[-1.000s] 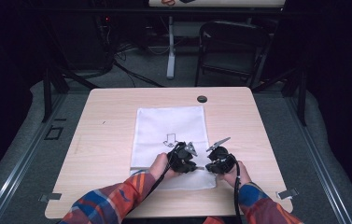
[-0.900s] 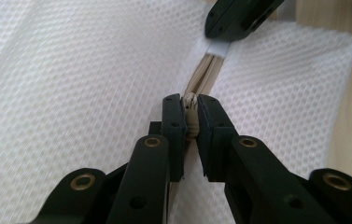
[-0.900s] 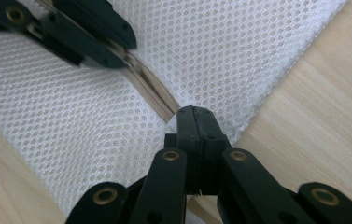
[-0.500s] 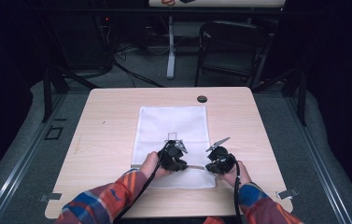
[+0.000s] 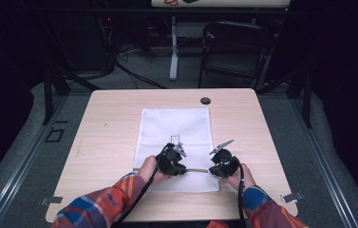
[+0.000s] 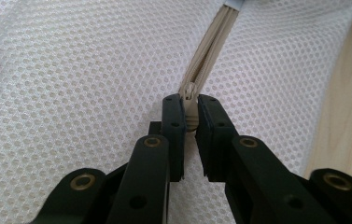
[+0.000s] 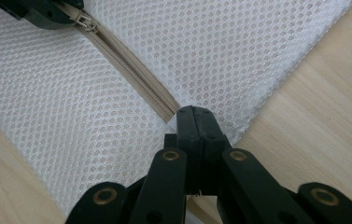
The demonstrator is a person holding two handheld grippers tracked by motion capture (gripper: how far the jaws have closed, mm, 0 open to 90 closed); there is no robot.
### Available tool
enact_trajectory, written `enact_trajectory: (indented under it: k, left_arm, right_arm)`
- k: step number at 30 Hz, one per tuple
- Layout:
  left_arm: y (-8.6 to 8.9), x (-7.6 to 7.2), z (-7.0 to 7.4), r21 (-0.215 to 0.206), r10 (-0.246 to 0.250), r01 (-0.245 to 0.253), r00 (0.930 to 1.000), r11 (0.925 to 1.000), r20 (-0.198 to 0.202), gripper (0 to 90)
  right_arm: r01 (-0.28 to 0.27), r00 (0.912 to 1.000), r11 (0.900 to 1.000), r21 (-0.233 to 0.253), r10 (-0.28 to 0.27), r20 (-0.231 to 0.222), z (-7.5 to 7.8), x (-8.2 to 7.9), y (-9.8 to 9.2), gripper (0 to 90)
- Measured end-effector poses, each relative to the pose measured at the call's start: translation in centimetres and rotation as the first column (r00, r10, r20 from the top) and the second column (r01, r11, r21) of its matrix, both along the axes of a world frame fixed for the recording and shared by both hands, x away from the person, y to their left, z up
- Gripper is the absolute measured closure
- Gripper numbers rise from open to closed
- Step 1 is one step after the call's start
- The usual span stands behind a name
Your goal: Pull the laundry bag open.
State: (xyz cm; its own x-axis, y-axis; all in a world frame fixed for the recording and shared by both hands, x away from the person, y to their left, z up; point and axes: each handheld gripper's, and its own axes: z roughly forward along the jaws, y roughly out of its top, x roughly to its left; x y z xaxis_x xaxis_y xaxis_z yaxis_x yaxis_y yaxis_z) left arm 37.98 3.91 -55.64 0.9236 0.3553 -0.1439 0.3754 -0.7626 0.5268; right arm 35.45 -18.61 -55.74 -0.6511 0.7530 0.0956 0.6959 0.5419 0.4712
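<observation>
A: Left gripper (image 6: 190,122) is clamped on our zipper pull (image 6: 190,95); right gripper (image 7: 195,122) is pinched shut on the zipper's end at the mesh laundry bag's (image 5: 176,128) edge.

B: Bag's flat mid-table (image 5: 110,118), zipper (image 7: 127,63) running between both grippers along the near end.

A: Risks we see?

B: Pull's tiny, so a crooked tug slips it out. If our right pinch loosens, the mesh bunches and jams the slider.
</observation>
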Motion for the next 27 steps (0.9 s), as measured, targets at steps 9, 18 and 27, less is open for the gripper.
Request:
enact_trajectory:
  k: [9, 18, 27]
  left_arm:
    - [0.0, -0.2, 0.1, 0.023, -0.008, 0.008, 0.9999, 0.9997, 0.014, 82.2]
    - [1.0, -0.3, 0.1, 0.027, 0.008, -0.008, 1.0000, 0.9996, 0.004, 82.1]
    - [2.0, -0.4, 0.1, 0.036, 0.011, -0.010, 0.9998, 0.9993, -0.015, 82.0]
  right_arm:
    - [0.022, 0.9996, 0.999, 0.029, -0.023, 0.016, -0.2, -0.1, 0.1, 90.0]
    - [-0.015, 0.9998, 1.000, -0.003, 0.015, -0.010, 0.1, 0.1, -0.1, 90.0]
    - [-0.013, 0.9999, 1.000, -0.005, 0.013, -0.007, 0.1, 0.1, -0.1, 90.0]
